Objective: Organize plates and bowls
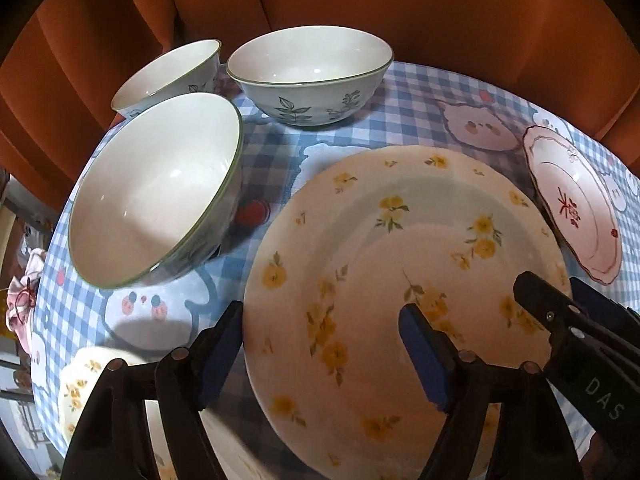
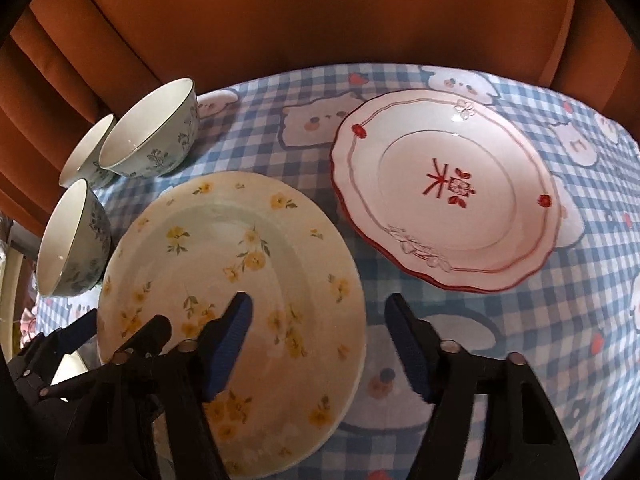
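Left gripper (image 1: 320,352) spread wide, blue pads (image 1: 424,356) apart and gripping nothing, straddling the left rim of the yellow-flowered plate (image 1: 400,280): one finger off the plate's edge at 7 o'clock, the other over its well. Pointed forward and angled down at the table. Right gripper (image 2: 318,344) likewise wide open and holding nothing, tilted down, left finger over the same plate's lower middle, right finger over bare tablecloth (image 2: 560,320) past the plate's rim at 4 o'clock. Contact between fingers and plate impossible to tell. Both grippers close together; tip of the right one visible at 4 o'clock in the left wrist view.

Outward from the plate: red-trimmed plate (image 2: 444,196) at 2 o'clock, near but apart, lying flat. Three bowls with leaf patterns at 9 to 11 o'clock: nearest bowl (image 1: 156,188) just beside the plate's left edge, far bowl (image 1: 310,74) behind at 12, third bowl (image 1: 168,76) at 11 touching or nearly touching its neighbours. Another yellow-flowered dish (image 1: 80,388) partly seen at 8 o'clock, behind the left finger. Orange curtain (image 2: 320,12) beyond the table's far edge.
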`<state>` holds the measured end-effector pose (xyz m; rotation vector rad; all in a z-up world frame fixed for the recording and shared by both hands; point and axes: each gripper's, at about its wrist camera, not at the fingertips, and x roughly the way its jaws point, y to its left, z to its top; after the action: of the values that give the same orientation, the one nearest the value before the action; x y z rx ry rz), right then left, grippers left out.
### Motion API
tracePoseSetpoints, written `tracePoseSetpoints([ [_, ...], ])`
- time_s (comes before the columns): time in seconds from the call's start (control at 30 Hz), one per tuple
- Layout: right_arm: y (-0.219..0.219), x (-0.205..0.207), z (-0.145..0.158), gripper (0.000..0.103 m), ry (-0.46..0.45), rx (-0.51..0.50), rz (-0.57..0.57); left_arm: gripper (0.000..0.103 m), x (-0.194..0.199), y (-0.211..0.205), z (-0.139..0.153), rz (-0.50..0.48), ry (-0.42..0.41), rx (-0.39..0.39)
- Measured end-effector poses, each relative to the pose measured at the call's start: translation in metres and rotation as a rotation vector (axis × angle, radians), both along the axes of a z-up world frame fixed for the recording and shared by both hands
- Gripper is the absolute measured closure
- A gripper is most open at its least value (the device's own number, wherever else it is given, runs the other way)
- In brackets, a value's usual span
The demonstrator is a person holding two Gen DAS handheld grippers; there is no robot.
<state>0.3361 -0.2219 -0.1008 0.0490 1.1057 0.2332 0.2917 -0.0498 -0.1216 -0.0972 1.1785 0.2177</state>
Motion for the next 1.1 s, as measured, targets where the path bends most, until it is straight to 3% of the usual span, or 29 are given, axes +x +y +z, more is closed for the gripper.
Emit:
tracePoseSetpoints([
  [0.17, 0.009, 0.008, -0.008, 0.047, 0.024, -0.04, 0.009, 0.033, 0.004, -0.001, -0.003, -0.012, 0.017, 0.039],
  [0.23, 0.01, 0.007, -0.008, 0.047, 0.018, -0.054, 0.011, 0.033, 0.002, -0.005, -0.004, -0.039, 0.018, 0.072],
  [0.4, 0.01, 0.0, -0.008, 0.047, 0.015, -0.092, 0.018, 0.033, -0.006, -0.012, -0.004, -0.067, 0.032, 0.066],
  [0.87, -0.043, -0.079, -0.011, 0.047, 0.107, -0.1, -0.088, 0.034, -0.066, -0.058, -0.002, -0.164, 0.107, -0.017],
  [1.1, -0.053, -0.097, -0.014, 0.047, 0.118, -0.104, -0.091, 0.031, -0.077, -0.07, -0.003, -0.17, 0.117, 0.03],
])
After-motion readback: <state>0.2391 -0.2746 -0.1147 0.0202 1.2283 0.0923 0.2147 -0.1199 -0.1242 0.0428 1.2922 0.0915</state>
